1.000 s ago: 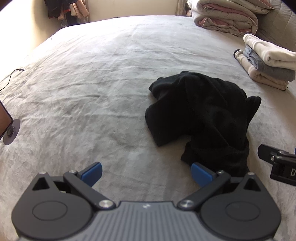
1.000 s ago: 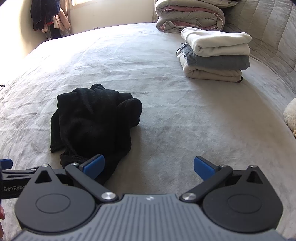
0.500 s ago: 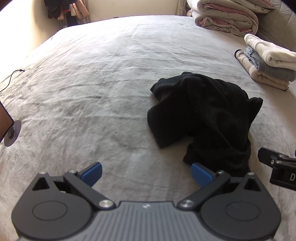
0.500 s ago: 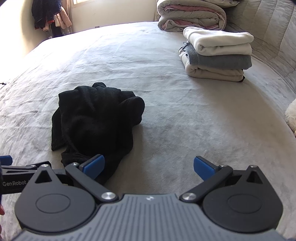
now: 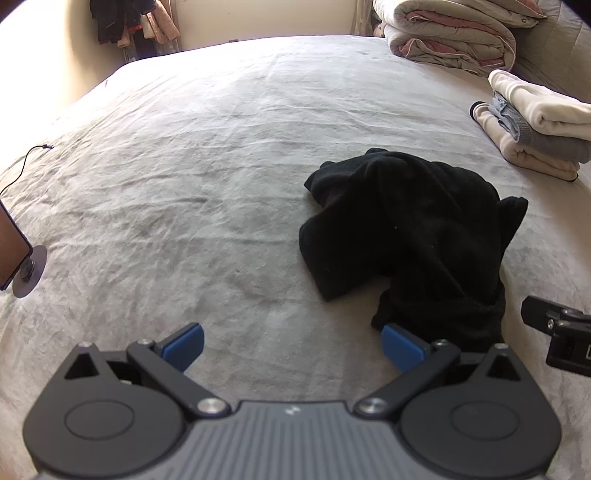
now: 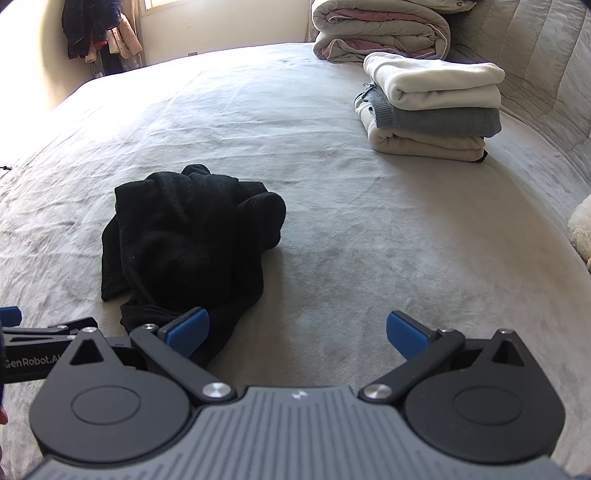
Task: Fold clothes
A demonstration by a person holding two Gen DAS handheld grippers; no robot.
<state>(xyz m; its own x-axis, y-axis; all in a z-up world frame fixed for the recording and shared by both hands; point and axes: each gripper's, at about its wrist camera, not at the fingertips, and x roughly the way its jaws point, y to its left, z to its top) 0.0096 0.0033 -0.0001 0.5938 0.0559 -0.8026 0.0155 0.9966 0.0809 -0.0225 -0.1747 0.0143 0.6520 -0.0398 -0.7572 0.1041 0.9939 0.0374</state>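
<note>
The black garment [image 5: 406,229] lies crumpled in a heap on the grey bed [image 5: 184,184], right of centre in the left wrist view and left of centre in the right wrist view [image 6: 192,240]. Its nearest edge reaches down to the lower part of both frames.

The left gripper [image 5: 291,345] sits at the bottom of its frame, jaws spread wide and holding nothing; its right blue pad [image 5: 400,347] is just beside the garment's near edge, the other pad over bare sheet. The right gripper [image 6: 297,332] is likewise released and empty, its left blue pad [image 6: 188,328] against the garment's near edge in the picture, though contact cannot be told. Each gripper shows at the edge of the other's view.

A stack of folded clothes [image 6: 432,107] sits in the upper right of the right wrist view, well apart from the garment, with a rolled duvet [image 6: 380,29] behind it. A cable [image 5: 22,166] lies at the left edge of the left wrist view, and hanging clothes [image 6: 99,33] show at upper left
</note>
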